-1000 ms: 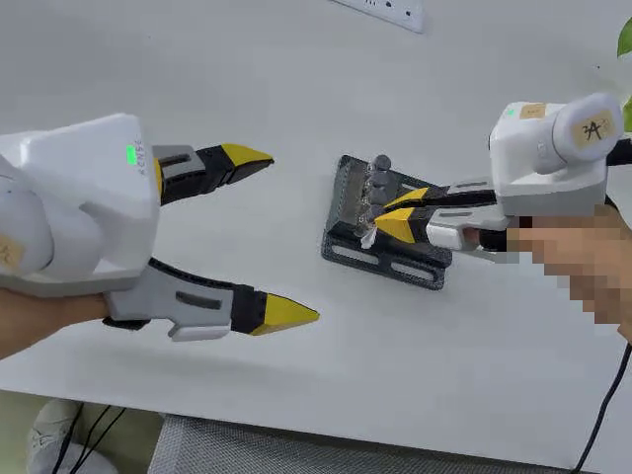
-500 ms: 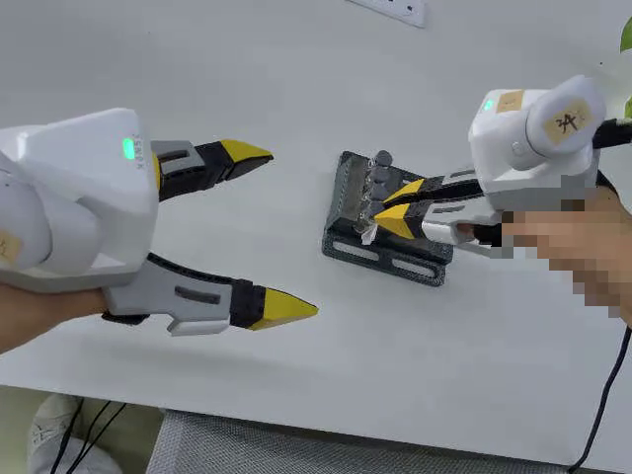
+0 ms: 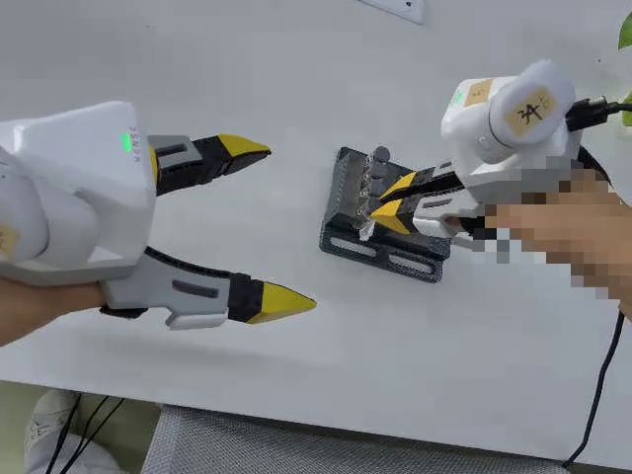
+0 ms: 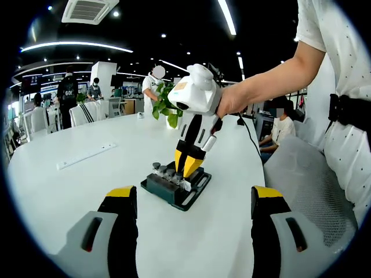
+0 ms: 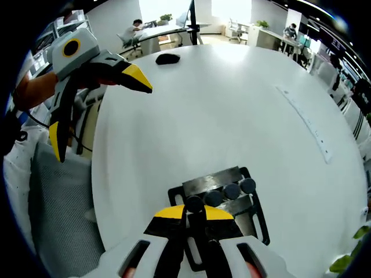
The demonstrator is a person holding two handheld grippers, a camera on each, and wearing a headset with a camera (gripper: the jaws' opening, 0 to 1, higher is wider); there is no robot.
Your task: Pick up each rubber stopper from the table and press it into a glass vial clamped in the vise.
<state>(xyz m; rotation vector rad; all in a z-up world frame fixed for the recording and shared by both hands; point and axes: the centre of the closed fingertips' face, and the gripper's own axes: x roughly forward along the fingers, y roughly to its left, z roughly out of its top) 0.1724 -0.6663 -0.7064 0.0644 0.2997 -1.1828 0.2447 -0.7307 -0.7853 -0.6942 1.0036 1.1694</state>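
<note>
The left tool (image 3: 291, 226) is nearest. It is white-bodied with grey fingers tipped in smooth yellow wedges, and its jaws are spread wide over bare white table (image 3: 296, 395). The vise (image 3: 390, 262) sits well ahead of it and a little to its right.

The right tool (image 3: 376, 206) points at the vise from the opposite side, its yellow tips drawn in to a narrow slit. They sit at the nearest rubber stopper (image 5: 194, 204). Whether the jaws pinch it, I cannot tell.

The vise is a low black block on a slotted base plate, with dull metal clamping faces. Four round, dark grey stoppers (image 5: 232, 191) stand in it in a line, tops up. The line follows the vise's long axis, running ahead of the right tool and off to its right. A pale glass vial (image 3: 366, 233) shows beneath the tips, upright.

Far beyond the vise, a long white power strip (image 5: 304, 124) lies flat on the table.
</note>
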